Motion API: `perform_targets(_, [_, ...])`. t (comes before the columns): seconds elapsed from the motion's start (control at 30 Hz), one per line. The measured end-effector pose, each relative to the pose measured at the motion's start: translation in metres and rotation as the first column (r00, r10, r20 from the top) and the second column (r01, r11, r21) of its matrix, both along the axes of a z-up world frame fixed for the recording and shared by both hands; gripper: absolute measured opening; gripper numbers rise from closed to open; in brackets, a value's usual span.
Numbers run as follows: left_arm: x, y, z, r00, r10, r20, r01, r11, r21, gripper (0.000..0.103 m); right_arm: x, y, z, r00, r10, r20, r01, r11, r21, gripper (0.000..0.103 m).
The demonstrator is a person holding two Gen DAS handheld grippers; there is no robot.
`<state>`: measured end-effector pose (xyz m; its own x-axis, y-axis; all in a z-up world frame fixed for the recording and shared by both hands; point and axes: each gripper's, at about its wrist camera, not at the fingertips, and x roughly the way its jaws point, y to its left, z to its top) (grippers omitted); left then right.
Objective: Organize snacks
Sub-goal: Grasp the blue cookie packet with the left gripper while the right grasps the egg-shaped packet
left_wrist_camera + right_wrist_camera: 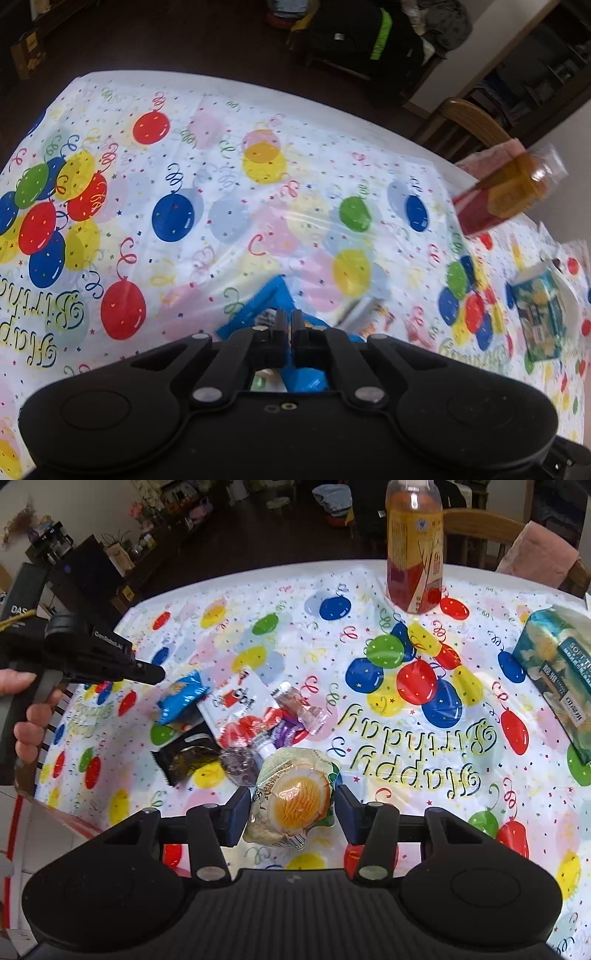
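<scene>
While the left tool (287,325) is clenched on a blue snack packet (255,314) just above the worktop (221,147), the right tool (290,812) is spread wide w/ an orange jelly pouch (295,797) between its fingers, not gripped. Pouch lies at the near edge of a small snack pile (236,716); a tall bottle (413,546) stands at the far side.

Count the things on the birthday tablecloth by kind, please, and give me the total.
Bottle: 1
Tissue pack: 1
Spouted pouch: 1
Small wrapped snacks: about 7, as they overlap; this counts the blue packet in the left tongs
Total: about 10
</scene>
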<state>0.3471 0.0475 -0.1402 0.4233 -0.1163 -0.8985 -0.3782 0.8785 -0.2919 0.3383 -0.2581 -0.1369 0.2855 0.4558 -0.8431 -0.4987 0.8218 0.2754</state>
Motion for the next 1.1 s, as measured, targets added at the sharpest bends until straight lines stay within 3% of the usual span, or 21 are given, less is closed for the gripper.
perform_targets(0.33, [-0.003,0.002,0.0,0.999,0.024,-0.029,-0.026,0.997,-0.069,0.0,-0.015,-0.007,0.01,1.0,-0.01,0.012,0.01,1.0,0.019,0.049])
perform_targets(0.97, [0.008,-0.004,-0.006,0.998,0.037,-0.051,-0.037,0.999,0.011,0.007,-0.011,-0.016,0.001,1.0,-0.01,-0.007,0.01,0.999,0.039,0.049])
perform_targets(1.0, [0.008,-0.003,-0.005,0.998,0.046,-0.049,-0.046,0.999,0.015,0.01,-0.01,-0.016,0.0,1.0,-0.009,-0.009,0.01,0.999,0.039,0.049])
perform_targets(1.07, [0.008,0.0,-0.005,0.997,0.058,-0.045,-0.058,0.998,0.0,0.024,-0.009,-0.016,-0.001,1.0,-0.008,-0.011,0.009,0.999,0.042,0.049])
perform_targets(1.1, [0.007,0.001,-0.005,0.997,0.063,-0.039,-0.063,0.998,0.0,0.053,-0.009,-0.016,-0.001,1.0,-0.008,-0.012,0.009,0.999,0.042,0.049])
